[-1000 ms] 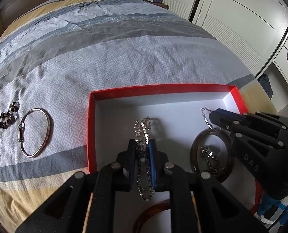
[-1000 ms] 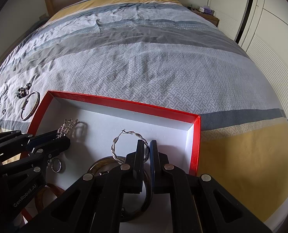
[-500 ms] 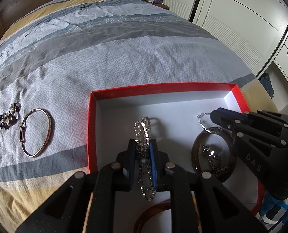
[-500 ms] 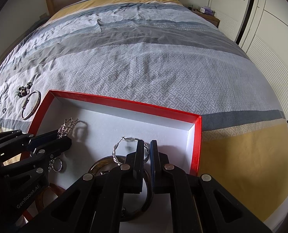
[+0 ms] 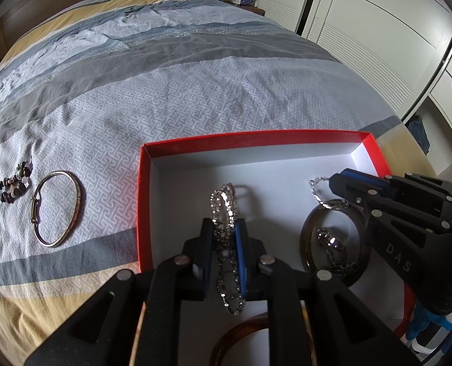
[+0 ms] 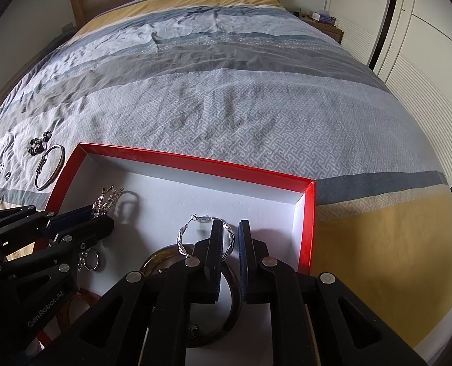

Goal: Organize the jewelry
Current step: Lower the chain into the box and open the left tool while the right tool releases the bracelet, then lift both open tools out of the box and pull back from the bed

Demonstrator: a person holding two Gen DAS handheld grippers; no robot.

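Left wrist view: left gripper (image 5: 224, 228) pinching sparkly chain bracelet (image 5: 224, 210) over red box (image 5: 256, 140), gold bangle (image 5: 58, 209) left on bedspread (image 5: 195, 76); right wrist view: right gripper (image 6: 229, 231) narrowly parted, silver hoop earring (image 6: 184, 241) released beside left finger.

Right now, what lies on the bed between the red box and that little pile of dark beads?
A thin metal bangle lies flat on the bedspread, between the red box and the dark beads. The left wrist view shows it best.
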